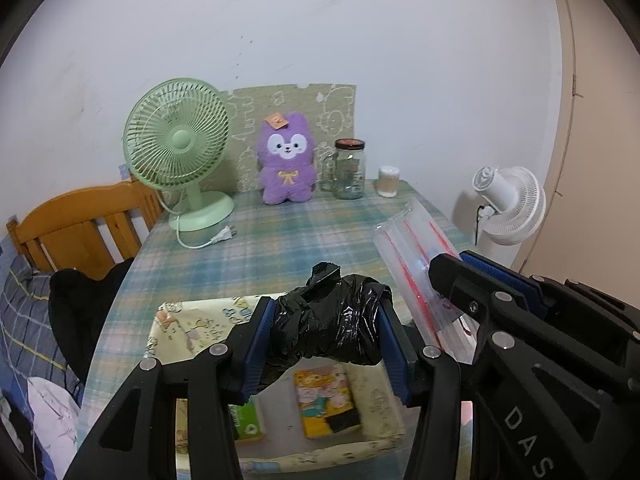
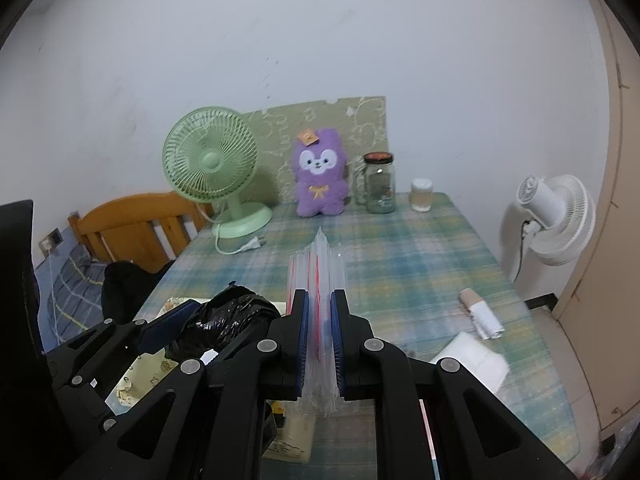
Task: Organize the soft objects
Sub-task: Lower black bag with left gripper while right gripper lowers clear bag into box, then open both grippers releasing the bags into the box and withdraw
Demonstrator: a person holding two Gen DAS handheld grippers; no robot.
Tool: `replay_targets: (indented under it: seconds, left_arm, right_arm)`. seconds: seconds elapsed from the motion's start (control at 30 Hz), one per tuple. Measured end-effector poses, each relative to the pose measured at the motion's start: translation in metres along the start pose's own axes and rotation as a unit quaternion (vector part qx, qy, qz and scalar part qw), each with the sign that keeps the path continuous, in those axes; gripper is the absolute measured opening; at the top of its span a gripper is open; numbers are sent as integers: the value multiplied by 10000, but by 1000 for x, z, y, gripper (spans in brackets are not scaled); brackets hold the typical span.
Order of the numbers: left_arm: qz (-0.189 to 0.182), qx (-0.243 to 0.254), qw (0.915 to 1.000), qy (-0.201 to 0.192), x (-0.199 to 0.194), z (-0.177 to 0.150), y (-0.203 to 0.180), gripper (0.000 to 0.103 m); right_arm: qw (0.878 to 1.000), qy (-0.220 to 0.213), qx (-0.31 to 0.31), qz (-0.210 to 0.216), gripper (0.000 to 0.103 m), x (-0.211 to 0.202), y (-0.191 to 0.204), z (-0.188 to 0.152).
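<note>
Progress: partway | left gripper pinches crumpled black plastic bag above cartoon-print fabric storage box | right gripper clamps stack of clear red-striped zip bags beside it | box holds small packets | neither dropped in yet; white tissue pack left on table.
</note>
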State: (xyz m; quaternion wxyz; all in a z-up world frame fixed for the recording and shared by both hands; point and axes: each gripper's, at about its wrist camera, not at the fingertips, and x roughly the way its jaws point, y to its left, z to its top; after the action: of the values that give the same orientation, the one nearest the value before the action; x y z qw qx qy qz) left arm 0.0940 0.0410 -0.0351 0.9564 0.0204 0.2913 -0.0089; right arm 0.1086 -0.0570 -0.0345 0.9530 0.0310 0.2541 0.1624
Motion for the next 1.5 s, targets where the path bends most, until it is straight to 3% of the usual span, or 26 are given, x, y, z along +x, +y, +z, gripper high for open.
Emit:
replay_targets:
  seconds: [0.97,1.33,1.43,1.5]
  left_arm:
    - [263,180,9964,791,60,-25,71,57]
    - [222,177,9935,1099,70,-34,80,75]
    - [221,163,9936,1094,68,-35,81,79]
    - [193,122,9941,1061,65,-35,82,82]
  right_arm:
    - [9940,982,-36,474,14,82,55,-28]
    - [9897,1304,-40,586,14,101,62,-35]
    - [9895,1317,-94,583,17,102,64,-34]
    - [9905,1268,-104,512,31,102,63,-34]
